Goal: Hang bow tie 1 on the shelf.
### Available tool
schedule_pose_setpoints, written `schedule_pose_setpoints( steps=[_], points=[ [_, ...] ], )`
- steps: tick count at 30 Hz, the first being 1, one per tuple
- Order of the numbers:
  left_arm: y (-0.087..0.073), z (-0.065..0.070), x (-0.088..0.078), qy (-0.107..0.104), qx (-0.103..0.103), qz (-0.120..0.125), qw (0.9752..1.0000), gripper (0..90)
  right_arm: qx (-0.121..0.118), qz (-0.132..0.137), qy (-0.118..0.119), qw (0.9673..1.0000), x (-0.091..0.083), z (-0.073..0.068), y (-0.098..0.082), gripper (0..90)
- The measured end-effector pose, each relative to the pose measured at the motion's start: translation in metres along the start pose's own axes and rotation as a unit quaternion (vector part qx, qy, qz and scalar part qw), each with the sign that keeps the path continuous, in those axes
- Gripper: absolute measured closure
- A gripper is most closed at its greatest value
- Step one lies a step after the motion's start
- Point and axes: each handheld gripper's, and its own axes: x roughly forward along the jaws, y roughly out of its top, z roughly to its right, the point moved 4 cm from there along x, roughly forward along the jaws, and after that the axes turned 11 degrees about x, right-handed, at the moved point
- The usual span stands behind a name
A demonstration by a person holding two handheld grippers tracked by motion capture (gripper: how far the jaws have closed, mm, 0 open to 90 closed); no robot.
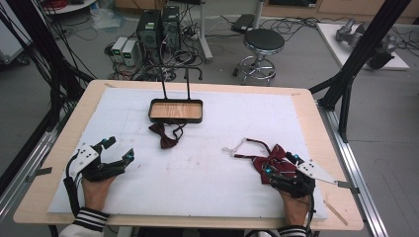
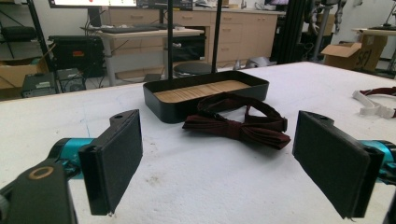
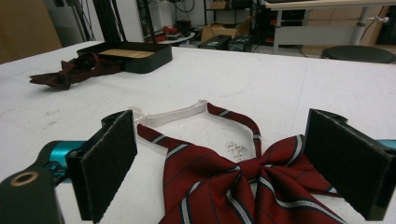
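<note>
1. Striped bow tie [image 1: 273, 162] is lying at the white mat's [image 1: 207, 163] four o'clock, strap [image 3: 173, 114] trailing toward ten o'clock.
2. Right gripper [image 1: 281, 165] is straddling it, jaws standing wide, pads not pressing.
3. Left gripper [image 1: 118, 149] is resting at eight o'clock, jaws wide, holding nothing.
4. Dark bow tie [image 1: 165, 134] is lying against the black tray [image 1: 176, 117] at twelve o'clock.

**Two bow ties on the padded table**

A striped red bow tie [image 1: 271, 163] lies near the table's [image 1: 59, 163] right edge, the right gripper [image 1: 281, 165] over it, jaws apart. A dark bow tie [image 1: 165, 134] lies just before the black tray [image 1: 176, 110]. The left gripper [image 1: 118, 149] rests open near the left edge.
</note>
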Motion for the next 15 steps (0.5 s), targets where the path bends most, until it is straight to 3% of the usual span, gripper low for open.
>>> schedule_pose_setpoints(
  steps=[4, 15],
  points=[
    [0.0000, -0.0002, -0.0003, 0.000, -0.001, 0.000, 1.0000, 16.2, 0.010, -0.003, 0.004, 0.9999, -0.0002, 0.0007, 0.0000, 9.1],
    [-0.0003, -0.0017, -0.0009, 0.002, -0.010, 0.005, 0.9999, 16.1, 0.008, -0.007, 0.003, 0.9999, 0.0005, 0.0008, 0.0002, 9.1]
  ],
)
